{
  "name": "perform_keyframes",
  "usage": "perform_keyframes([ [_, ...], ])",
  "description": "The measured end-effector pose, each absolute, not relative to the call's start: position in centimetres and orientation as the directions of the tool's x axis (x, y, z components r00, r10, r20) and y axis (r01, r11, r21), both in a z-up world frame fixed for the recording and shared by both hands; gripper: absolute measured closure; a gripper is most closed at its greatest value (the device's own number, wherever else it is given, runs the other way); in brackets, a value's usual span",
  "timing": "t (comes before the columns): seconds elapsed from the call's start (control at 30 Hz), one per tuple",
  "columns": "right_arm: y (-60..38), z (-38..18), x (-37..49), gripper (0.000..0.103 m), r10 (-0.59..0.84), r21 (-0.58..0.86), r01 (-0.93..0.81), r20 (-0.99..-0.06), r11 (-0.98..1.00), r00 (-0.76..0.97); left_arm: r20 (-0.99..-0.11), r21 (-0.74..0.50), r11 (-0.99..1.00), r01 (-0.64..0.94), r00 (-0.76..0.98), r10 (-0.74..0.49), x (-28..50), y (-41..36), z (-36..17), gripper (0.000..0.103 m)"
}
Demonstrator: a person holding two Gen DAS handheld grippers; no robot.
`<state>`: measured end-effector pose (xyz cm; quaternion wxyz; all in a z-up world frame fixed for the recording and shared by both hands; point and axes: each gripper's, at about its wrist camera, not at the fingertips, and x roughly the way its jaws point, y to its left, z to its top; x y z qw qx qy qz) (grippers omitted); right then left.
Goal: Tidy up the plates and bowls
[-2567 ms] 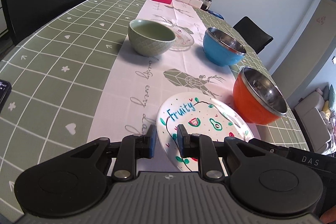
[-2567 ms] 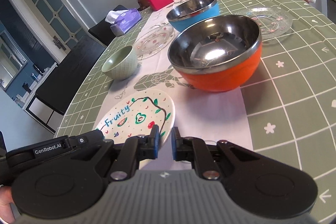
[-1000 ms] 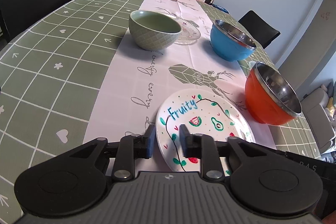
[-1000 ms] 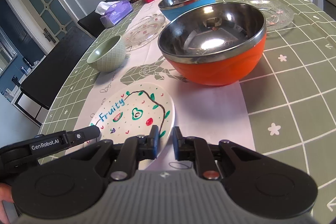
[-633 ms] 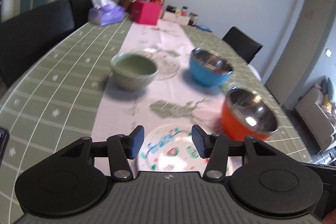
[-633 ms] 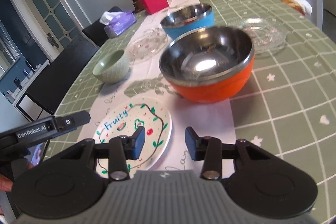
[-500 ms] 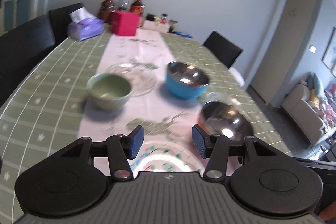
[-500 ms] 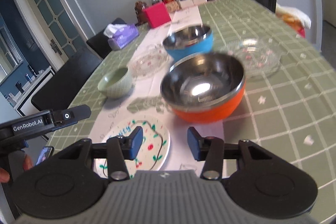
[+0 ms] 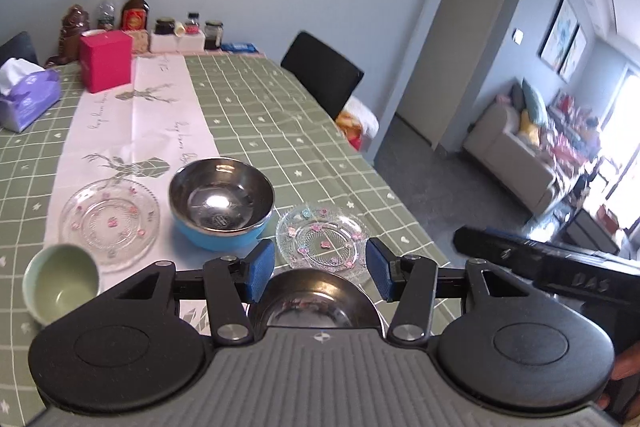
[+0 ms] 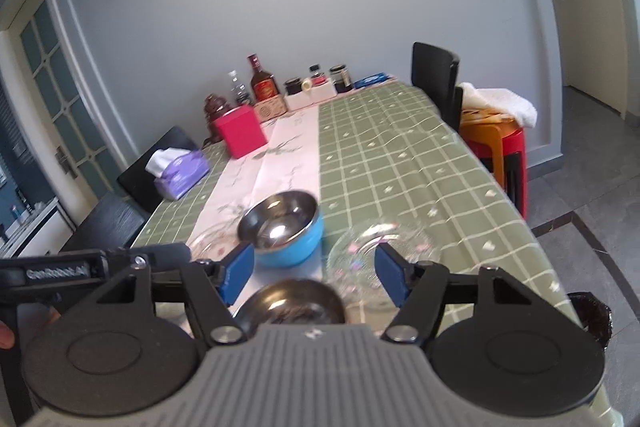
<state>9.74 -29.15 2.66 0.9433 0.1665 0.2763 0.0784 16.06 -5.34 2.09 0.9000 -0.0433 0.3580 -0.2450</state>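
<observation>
A long desk (image 9: 280, 123) under a green checked cloth, with a pale runner (image 9: 132, 115) down its middle, stretches toward a grey-blue wall. At the far end stand a purple tissue box (image 9: 28, 95), a pink box (image 9: 106, 61) and a row of bottles and jars (image 9: 136, 9).

From the left wrist view, going left to right: a small green bowl (image 9: 60, 281) sits near the edge, then a clear glass plate (image 9: 110, 223) with pink flowers lies flat on the runner. Just beside it stands a blue bowl (image 9: 222, 205) with a steel lining. Next comes a second clear glass plate (image 9: 324, 241) on the green cloth. Nearer than that, mostly hidden by the tool body, is the steel inside of another bowl (image 9: 316, 303).

The left gripper (image 9: 318, 271) hangs above the dishes, its blue fingers (image 9: 260, 269) wide apart with nothing between them, having just spread. The right gripper (image 10: 316, 273) is likewise clear of everything, its fingers (image 10: 240, 271) also just spread wide and empty. A dark chair (image 9: 324, 73) stands at the desk's right side.
</observation>
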Motion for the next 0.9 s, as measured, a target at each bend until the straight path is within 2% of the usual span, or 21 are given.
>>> perform_keyframes([
  [0.17, -31.0, 1.9, 12.9, 0.036, 0.181, 0.337, 0.022, -0.558, 0.941, 0.81, -0.711, -0.251, 0.864, 0.436, 0.523, -0.471, 20.0, -7.7, 0.4, 0.043],
  [0.43, -32.4, -2.6, 17.4, 0.036, 0.16, 0.338, 0.104, -0.666, 0.935, 0.728, -0.825, -0.276, 0.865, 0.42, 0.359, -0.437, 25.7, -9.4, -3.5, 0.043],
  [0.7, -33.3, -6.6, 20.1, 0.036, 0.163, 0.346, 0.155, -0.732, 0.925, 0.661, -0.871, -0.278, 0.872, 0.402, 0.279, -0.405, 29.2, -9.7, -6.6, 0.044],
  [0.83, -34.0, -8.2, 21.3, 0.038, 0.181, 0.372, 0.179, -0.749, 0.911, 0.637, -0.876, -0.307, 0.87, 0.385, 0.243, -0.416, 30.6, -9.9, -7.8, 0.05],
  [0.9, -34.4, -8.9, 21.8, 0.043, 0.191, 0.387, 0.189, -0.753, 0.903, 0.629, -0.877, -0.31, 0.869, 0.386, 0.236, -0.418, 31.1, -10.1, -8.4, 0.057],
])
